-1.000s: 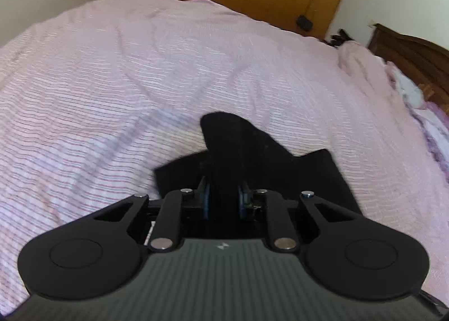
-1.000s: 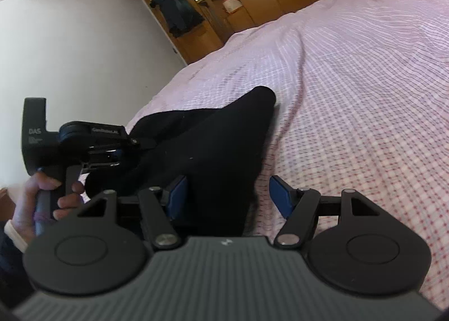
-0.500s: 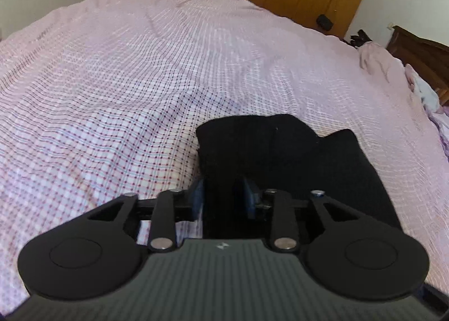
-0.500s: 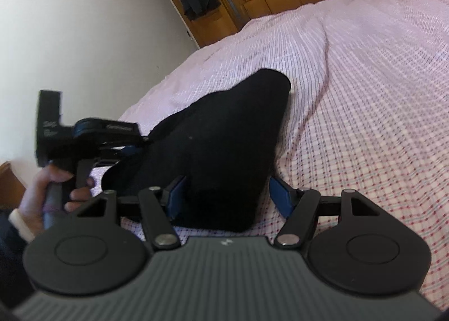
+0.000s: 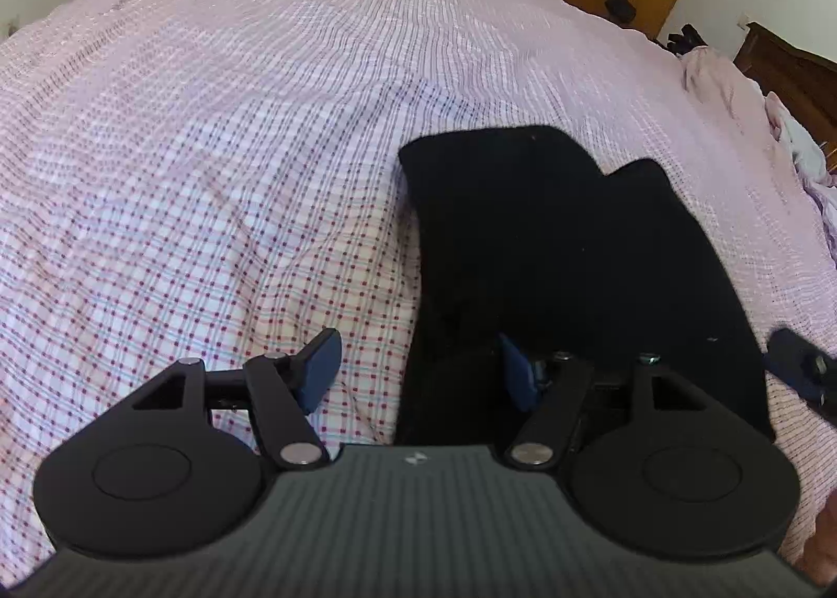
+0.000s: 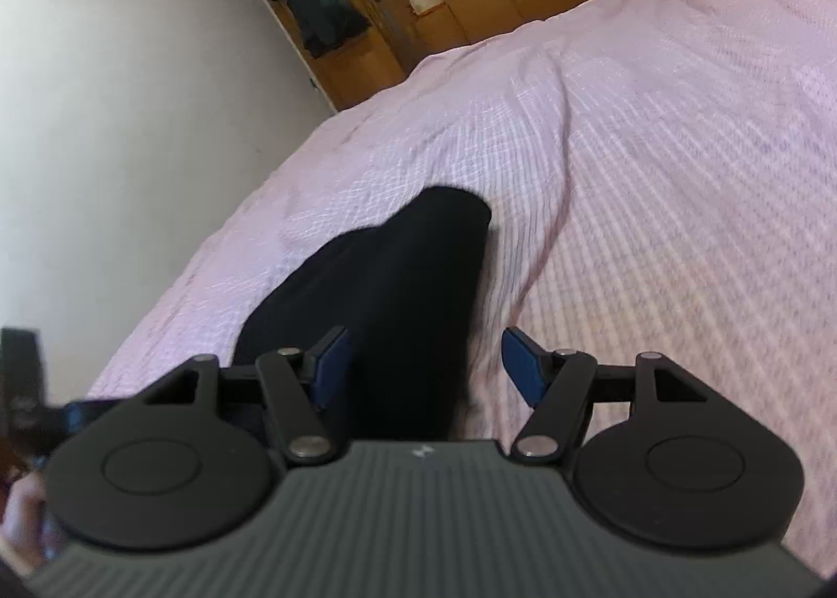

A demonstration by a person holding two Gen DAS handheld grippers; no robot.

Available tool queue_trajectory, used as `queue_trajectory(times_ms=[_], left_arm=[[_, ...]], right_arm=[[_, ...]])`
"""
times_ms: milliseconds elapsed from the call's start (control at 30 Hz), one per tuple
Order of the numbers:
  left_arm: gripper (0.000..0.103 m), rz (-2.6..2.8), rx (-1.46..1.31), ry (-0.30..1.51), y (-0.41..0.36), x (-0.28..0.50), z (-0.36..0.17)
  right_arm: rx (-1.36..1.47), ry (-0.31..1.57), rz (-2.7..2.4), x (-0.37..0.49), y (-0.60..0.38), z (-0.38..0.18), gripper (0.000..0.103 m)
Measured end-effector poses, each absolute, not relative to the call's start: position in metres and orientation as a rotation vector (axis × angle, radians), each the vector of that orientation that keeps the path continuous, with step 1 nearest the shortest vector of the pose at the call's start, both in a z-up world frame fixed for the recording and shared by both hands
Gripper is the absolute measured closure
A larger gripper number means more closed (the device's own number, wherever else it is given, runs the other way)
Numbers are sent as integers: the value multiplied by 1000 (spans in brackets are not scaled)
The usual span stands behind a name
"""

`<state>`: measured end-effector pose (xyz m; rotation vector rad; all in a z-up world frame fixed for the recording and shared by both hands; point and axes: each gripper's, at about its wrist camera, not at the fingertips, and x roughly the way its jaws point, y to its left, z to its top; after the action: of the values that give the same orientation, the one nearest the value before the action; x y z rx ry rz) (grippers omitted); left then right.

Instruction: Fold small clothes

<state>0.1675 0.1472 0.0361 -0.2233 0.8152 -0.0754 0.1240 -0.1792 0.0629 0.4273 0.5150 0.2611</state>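
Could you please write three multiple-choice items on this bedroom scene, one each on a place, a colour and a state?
1. Where does the garment lie?
A. on the checked bedspread
B. on the floor
C. on a chair

2. What colour is the garment?
A. white
B. black
C. red

3. How does the left claw stand?
A. clamped on the garment
B. pads apart, gripping nothing
C. out of view

Answers: 1 A, the garment rests flat on the pink checked bedspread. 2 B, it is plain black in both views. 3 B, the left claw is opening, its pads apart, with the cloth's near edge between them unpressed.
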Motion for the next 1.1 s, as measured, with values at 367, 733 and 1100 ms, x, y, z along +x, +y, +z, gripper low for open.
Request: queue_trajectory(times_ms=[367,733,1100], left_arm=[[40,-176,-129,699,104,193,95],[44,-263,-208,767,73,279,61],[52,-60,-220,754,99,279,51]], right_arm=[[397,607,245,197,-166,62,53],[431,645,271,184,-157,32,54],[436,610,295,161,-157,34,48]])
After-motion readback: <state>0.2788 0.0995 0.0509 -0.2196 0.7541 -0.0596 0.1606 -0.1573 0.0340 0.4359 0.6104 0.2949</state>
